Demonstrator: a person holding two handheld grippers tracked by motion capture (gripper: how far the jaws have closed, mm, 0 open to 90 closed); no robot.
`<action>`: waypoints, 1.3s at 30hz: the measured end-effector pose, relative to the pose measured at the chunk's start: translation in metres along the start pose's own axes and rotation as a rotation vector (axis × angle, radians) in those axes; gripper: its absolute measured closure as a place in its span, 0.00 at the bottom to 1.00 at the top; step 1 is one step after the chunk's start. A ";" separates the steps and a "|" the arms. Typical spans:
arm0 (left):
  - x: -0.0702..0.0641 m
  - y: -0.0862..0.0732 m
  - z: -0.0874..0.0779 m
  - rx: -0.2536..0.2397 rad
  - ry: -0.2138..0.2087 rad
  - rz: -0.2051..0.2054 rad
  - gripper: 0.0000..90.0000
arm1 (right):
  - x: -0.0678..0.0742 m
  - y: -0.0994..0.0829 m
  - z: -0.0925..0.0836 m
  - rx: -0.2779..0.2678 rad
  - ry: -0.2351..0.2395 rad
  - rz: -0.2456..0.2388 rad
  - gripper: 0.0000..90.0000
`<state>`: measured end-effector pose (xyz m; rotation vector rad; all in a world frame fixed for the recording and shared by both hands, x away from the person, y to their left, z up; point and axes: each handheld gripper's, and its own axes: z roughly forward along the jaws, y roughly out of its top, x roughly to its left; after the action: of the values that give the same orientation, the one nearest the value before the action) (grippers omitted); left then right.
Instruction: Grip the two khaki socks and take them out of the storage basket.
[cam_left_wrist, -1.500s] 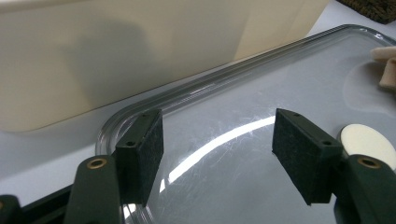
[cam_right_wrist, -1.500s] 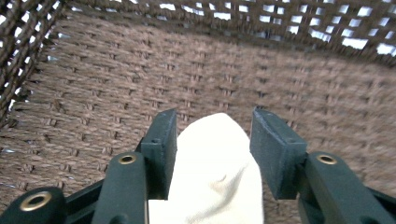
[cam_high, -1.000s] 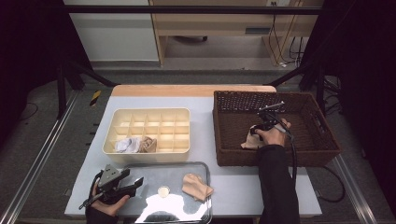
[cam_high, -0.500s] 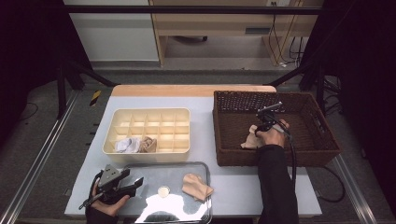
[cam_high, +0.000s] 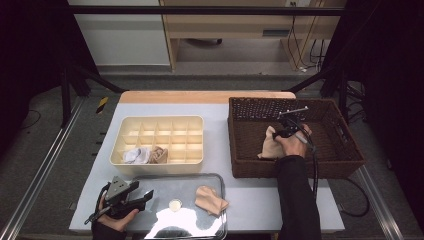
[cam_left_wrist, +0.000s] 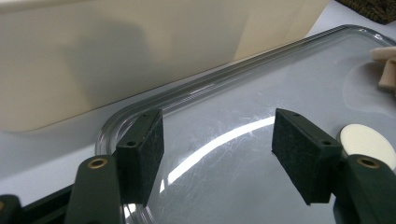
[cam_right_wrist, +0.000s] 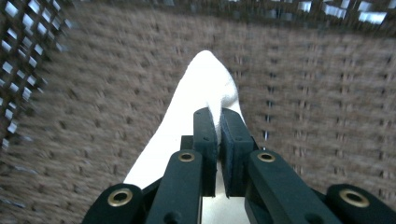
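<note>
1. High view: the right tongs (cam_high: 287, 131) are inside the brown basket (cam_high: 345, 150) on the surface (cam_high: 250, 195). They have just been closing and now pinch a pale sock (cam_high: 270, 146). The sock hangs with its long axis from the tongs toward the near left. The hand covers its top part. The left tongs (cam_high: 142, 196) rest at the near left corner of a clear tray (cam_high: 215, 180).
2. Left gripper view: the left tongs (cam_left_wrist: 217, 144) stand wide over the tray (cam_left_wrist: 224, 93), with nothing between them. At the right edge a beige cloth (cam_left_wrist: 385, 70) is cut off.
3. Right gripper view: the right tongs (cam_right_wrist: 218, 135) grip a fold of the sock (cam_right_wrist: 205, 88). Its tip points up and away, against the blurred weave of the basket (cam_right_wrist: 327, 93). Its lower end is hidden behind the jaws.
</note>
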<state>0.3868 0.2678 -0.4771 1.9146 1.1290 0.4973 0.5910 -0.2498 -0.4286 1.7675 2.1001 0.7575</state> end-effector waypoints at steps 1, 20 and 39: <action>0.000 0.000 0.000 0.001 0.000 0.000 0.38 | 0.001 0.001 -0.004 -0.038 0.008 0.000 0.96; -0.001 0.000 0.000 0.003 0.000 0.000 0.38 | 0.014 0.005 -0.061 -0.307 0.065 -0.066 0.97; -0.001 0.000 0.000 0.000 -0.002 0.000 0.38 | 0.043 0.017 -0.123 -0.521 0.123 -0.161 0.97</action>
<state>0.3860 0.2667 -0.4768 1.9149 1.1274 0.4955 0.5299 -0.2309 -0.3138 1.2858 1.8580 1.2532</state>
